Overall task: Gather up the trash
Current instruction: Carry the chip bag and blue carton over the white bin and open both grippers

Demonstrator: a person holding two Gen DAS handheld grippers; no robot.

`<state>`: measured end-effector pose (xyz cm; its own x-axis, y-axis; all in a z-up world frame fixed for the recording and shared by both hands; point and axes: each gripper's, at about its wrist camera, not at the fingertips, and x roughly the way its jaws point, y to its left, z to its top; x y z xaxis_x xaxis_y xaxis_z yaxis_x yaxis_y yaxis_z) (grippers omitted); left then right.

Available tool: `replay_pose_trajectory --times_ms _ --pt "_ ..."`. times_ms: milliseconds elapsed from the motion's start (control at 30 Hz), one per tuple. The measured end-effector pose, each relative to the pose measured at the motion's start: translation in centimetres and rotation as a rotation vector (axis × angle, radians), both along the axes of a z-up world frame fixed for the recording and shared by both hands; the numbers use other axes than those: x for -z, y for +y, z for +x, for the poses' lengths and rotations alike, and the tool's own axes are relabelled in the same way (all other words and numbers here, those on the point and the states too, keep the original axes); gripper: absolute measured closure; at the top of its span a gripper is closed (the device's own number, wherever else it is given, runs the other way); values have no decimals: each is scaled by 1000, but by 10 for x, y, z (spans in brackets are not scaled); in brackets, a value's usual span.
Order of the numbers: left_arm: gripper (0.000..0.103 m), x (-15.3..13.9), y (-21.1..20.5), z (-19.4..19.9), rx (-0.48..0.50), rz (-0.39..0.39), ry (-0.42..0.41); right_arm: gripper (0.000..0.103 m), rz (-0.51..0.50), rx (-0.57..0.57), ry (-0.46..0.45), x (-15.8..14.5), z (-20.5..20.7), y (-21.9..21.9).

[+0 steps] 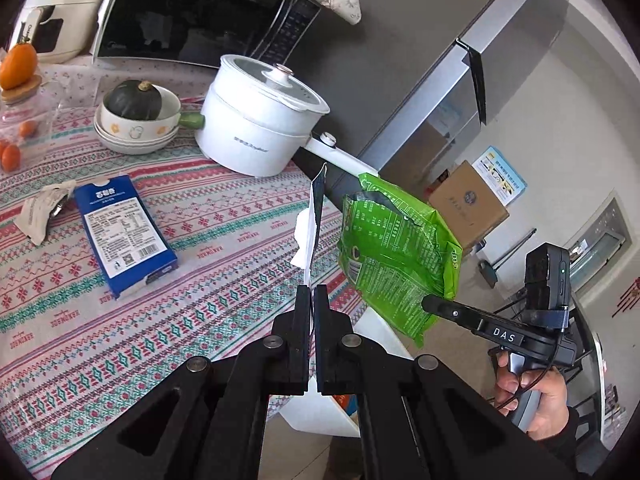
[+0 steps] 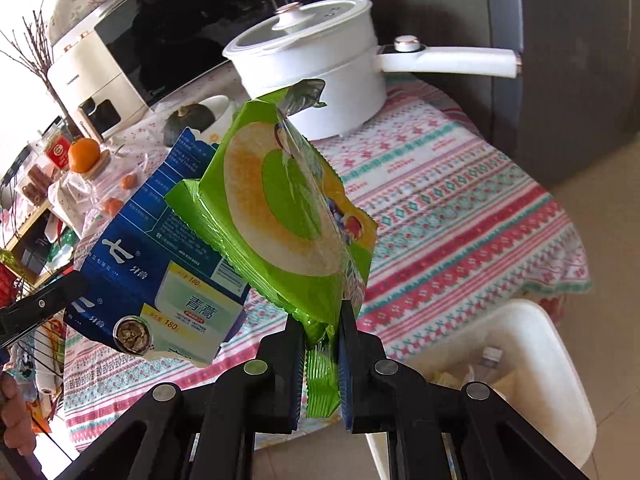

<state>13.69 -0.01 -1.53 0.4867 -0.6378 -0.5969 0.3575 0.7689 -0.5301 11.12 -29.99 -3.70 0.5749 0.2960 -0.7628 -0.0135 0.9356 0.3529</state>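
Both tools carry trash above the near edge of the table. The left gripper [image 1: 311,294] is clenched on a flattened blue carton [image 2: 160,272], seen edge-on from its own camera. The right gripper [image 2: 322,316] pinches the bottom corner of a green snack wrapper [image 2: 288,216], which stands up from its fingers. The white bin [image 2: 532,320] sits on the floor just beside the table, near and to the right, with some scraps already inside. To do this step well, each piece should probably be brought fully over the bin's mouth before the fingers part, since the light wrapper may drift. A blue box [image 1: 126,236] and a crumpled wrapper [image 1: 42,212] remain on the patterned tablecloth [image 1: 120,360].
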Motion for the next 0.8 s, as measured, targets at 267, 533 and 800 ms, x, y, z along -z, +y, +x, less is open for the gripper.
replay_pose_trajectory --times_ms 267,533,800 --pt "103 12 -56 -10 118 15 31 91 -1 81 47 13 -37 -68" --pt "102 35 -101 -31 234 60 77 90 22 118 145 45 -69 -109" --pt "102 68 -129 -46 301 145 120 90 54 128 271 87 -86 -133"
